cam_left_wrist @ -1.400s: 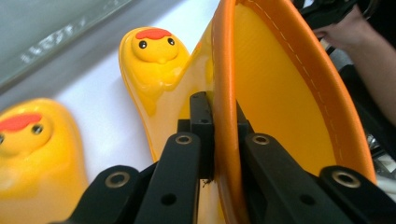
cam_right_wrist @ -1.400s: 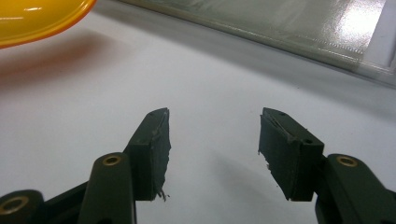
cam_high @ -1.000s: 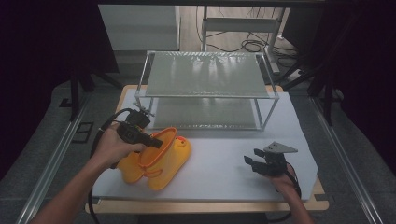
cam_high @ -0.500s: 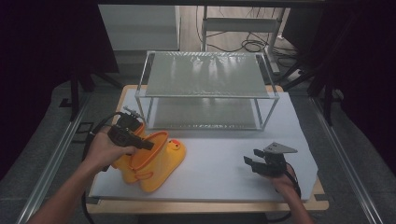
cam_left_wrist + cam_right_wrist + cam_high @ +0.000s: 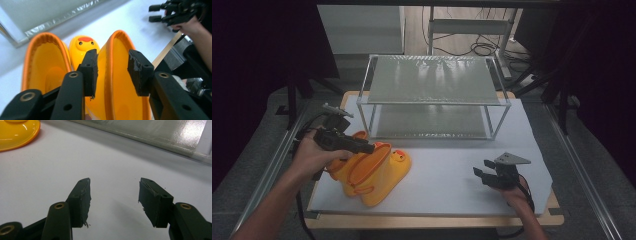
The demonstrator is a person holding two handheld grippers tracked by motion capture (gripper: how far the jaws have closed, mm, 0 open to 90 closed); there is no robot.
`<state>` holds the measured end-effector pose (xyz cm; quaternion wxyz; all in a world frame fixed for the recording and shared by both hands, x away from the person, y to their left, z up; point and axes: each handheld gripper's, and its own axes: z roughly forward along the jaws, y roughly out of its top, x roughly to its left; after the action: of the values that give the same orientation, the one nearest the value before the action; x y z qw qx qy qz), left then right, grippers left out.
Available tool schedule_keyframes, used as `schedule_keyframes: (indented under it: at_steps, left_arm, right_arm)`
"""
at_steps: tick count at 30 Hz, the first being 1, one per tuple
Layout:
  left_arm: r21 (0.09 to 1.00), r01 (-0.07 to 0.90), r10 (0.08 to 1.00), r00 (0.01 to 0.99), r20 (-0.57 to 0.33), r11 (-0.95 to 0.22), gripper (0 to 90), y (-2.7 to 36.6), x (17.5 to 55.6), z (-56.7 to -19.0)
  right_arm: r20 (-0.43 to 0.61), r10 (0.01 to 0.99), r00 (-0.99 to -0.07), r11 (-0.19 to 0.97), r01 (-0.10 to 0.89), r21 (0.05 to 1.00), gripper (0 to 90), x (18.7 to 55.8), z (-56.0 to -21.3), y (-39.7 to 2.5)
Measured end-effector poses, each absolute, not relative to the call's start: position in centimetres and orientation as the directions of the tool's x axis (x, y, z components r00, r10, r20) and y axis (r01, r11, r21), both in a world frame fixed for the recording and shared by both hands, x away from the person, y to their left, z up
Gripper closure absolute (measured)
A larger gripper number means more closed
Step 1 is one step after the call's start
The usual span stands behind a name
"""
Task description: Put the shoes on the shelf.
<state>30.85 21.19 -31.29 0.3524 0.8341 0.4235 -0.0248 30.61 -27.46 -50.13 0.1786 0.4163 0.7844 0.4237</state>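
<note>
Two yellow rubber boots (image 5: 374,170) with duck faces lie side by side at the front left of the white table (image 5: 447,160). My left gripper (image 5: 368,148) hovers over their openings. In the left gripper view its jaws (image 5: 113,72) stand open astride the orange rim of the nearer boot (image 5: 120,82), one jaw outside the shaft and one inside. The second boot (image 5: 45,65) lies to its left, with a duck face (image 5: 83,45) between them. My right gripper (image 5: 482,168) rests low at the front right, open (image 5: 113,195) over bare table, with nothing between its jaws.
A two-tier metal-framed rack (image 5: 432,95) with ribbed translucent shelves stands at the back middle of the table; its lower shelf (image 5: 150,132) runs along the top of the right gripper view. A boot toe (image 5: 17,132) shows there at the top left. The table's front edge (image 5: 437,220) lies just below the hands.
My left hand and gripper have drawn back to the left, and the boots have shifted slightly left with them. The right gripper has stayed put.
</note>
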Motion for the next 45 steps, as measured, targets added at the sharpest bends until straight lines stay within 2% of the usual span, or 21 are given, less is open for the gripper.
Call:
schedule_keyframes:
  at_steps: [6, 14, 20, 30, 34, 45]
  left_arm:
    - [0.575, 0.734, 0.705, 0.619, -0.346, -0.362, 49.6, 22.6, 30.6, -30.5]
    - [0.524, 0.769, 0.704, 0.598, -0.383, -0.367, 41.6, 23.0, 31.1, -32.2]
    - [0.484, 0.775, 0.713, 0.600, -0.363, -0.406, 37.5, 22.5, 31.2, -33.4]
    - [0.458, 0.783, 0.725, 0.594, -0.350, -0.420, 39.8, 21.7, 31.5, -34.7]
    - [0.459, 0.778, 0.741, 0.593, -0.315, -0.428, 40.5, 21.4, 31.5, -34.8]
    - [0.458, 0.781, 0.754, 0.586, -0.299, -0.425, 51.8, 21.2, 31.4, -34.8]
  right_arm:
    - [0.072, 0.805, -0.588, 0.294, 0.502, 0.813, 42.7, 30.6, -50.1, -27.5]
    - [0.074, 0.806, -0.588, 0.293, 0.504, 0.812, 42.5, 30.6, -50.2, -27.4]
    - [0.071, 0.805, -0.589, 0.298, 0.505, 0.810, 42.5, 30.7, -50.2, -27.5]
    - [0.068, 0.808, -0.586, 0.298, 0.505, 0.810, 42.5, 30.7, -50.2, -27.5]
    - [0.068, 0.808, -0.586, 0.298, 0.505, 0.810, 42.5, 30.7, -50.2, -27.5]
    - [0.070, 0.811, -0.580, 0.293, 0.506, 0.811, 42.6, 30.7, -50.2, -27.5]
